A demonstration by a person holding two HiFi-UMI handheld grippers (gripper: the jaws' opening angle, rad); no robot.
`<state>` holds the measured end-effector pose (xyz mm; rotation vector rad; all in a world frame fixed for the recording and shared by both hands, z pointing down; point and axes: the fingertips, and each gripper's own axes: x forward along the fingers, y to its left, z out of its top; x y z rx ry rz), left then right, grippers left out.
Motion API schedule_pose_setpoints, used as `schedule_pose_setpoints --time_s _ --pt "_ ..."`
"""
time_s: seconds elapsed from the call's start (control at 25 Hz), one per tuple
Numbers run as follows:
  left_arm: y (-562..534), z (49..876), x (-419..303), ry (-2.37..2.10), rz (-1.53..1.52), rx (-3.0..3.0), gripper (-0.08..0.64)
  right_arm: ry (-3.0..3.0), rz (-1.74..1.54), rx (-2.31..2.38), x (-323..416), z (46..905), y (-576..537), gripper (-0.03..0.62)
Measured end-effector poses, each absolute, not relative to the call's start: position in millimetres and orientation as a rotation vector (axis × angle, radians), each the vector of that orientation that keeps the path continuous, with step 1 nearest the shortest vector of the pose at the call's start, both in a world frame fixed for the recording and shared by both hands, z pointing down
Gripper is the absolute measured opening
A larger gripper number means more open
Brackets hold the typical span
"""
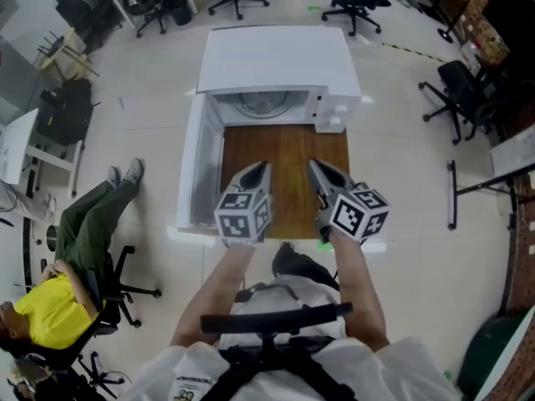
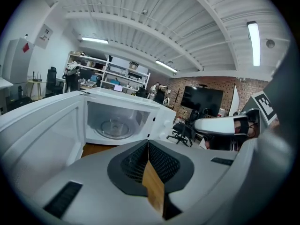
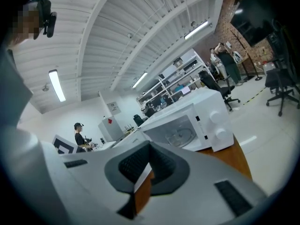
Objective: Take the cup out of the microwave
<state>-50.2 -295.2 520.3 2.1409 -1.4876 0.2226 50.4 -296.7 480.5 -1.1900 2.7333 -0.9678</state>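
Observation:
A white microwave (image 1: 276,65) stands at the far end of a small wooden table (image 1: 284,153), its door (image 1: 196,170) swung wide open to the left. Inside I see only the glass turntable (image 1: 263,104) (image 2: 115,127); no cup shows in any view. My left gripper (image 1: 261,170) (image 2: 148,144) and right gripper (image 1: 318,167) (image 3: 150,146) hover side by side over the table, in front of the microwave (image 3: 187,121), both pointing at it. Both are shut with nothing between the pads.
A seated person in a yellow top (image 1: 50,307) is on the floor side at the left, beside the open door. Office chairs (image 1: 456,98) stand to the right and behind the microwave. A standing person (image 3: 79,134) is far off.

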Motion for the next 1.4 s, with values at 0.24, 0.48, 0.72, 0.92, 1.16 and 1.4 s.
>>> schedule_pose_setpoints --time_s 0.24,0.48,0.72,0.92,1.16,1.4 --pt "-331.9 533.3 -63.6 -1.513 0.219 2.105 0.003 2.771 -0.992 -1.155 34.5 489.8 -332.6 0.014" --pt "-372.8 550.3 -78.1 -1.553 0.23 2.051 0.091 2.811 -1.014 -1.124 23.6 498.8 -363.8 0.014" --pt "-403.0 574.2 -87.8 -1.588 0.285 2.018 0.153 2.821 -1.047 -1.12 20.1 511.5 -381.8 0.014" --pt "-433.4 596.5 -94.7 -1.632 0.344 2.011 0.287 2.834 -1.071 -1.114 16.9 524.0 -391.3 0.014" --pt "-466.0 619.0 -98.5 -1.679 0.448 2.017 0.37 2.841 -1.076 -1.109 17.2 527.3 -398.6 0.014" --pt "-499.0 644.2 -100.9 -1.72 0.52 1.985 0.439 2.842 -1.068 -1.134 27.7 531.5 -405.3 0.014"
